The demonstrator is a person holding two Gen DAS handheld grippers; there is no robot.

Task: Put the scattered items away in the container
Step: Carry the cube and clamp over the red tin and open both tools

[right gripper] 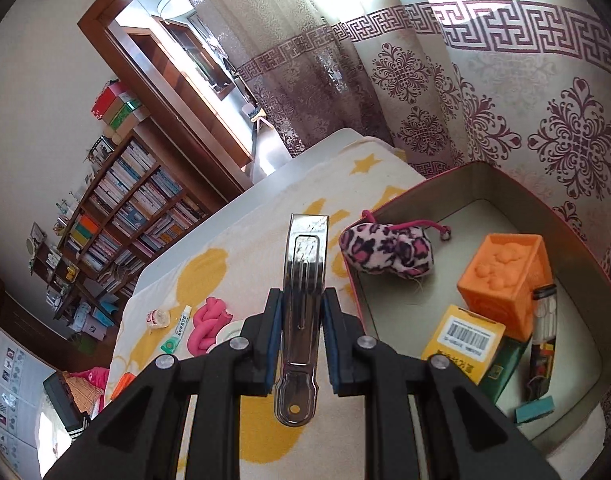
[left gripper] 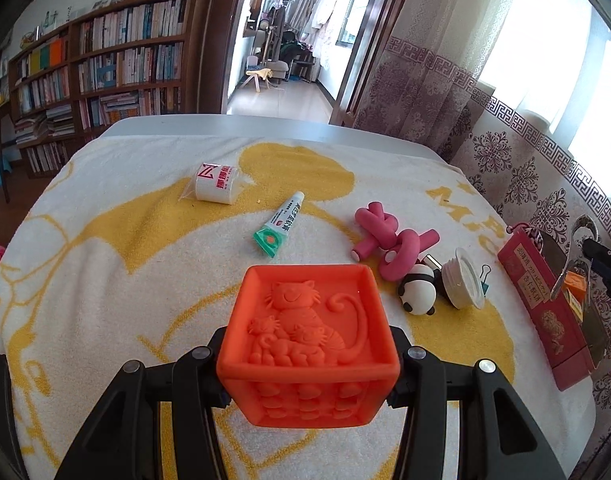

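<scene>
My left gripper [left gripper: 309,364] is shut on an orange-red rubber cube [left gripper: 305,344] with a cat relief, held above the yellow-and-white towel [left gripper: 105,280]. My right gripper [right gripper: 303,332] is shut on a shiny metal utensil [right gripper: 303,280], held beside the red-rimmed container [right gripper: 385,204]; the container also shows in the left wrist view [left gripper: 545,308]. Inside it lie a leopard-print plush [right gripper: 385,248], an orange cube [right gripper: 505,280], a yellow box [right gripper: 461,340] and other items. Scattered on the towel are a white roll [left gripper: 216,184], a green-capped tube [left gripper: 279,224], a pink foam twist [left gripper: 389,240], a panda toy [left gripper: 417,294] and a white lid [left gripper: 463,280].
The towel covers a white table [left gripper: 265,124]. Patterned curtains [left gripper: 505,152] hang close behind the container on the right. A bookshelf [left gripper: 105,68] stands beyond the table's far left. A small binder clip [left gripper: 485,272] lies by the lid.
</scene>
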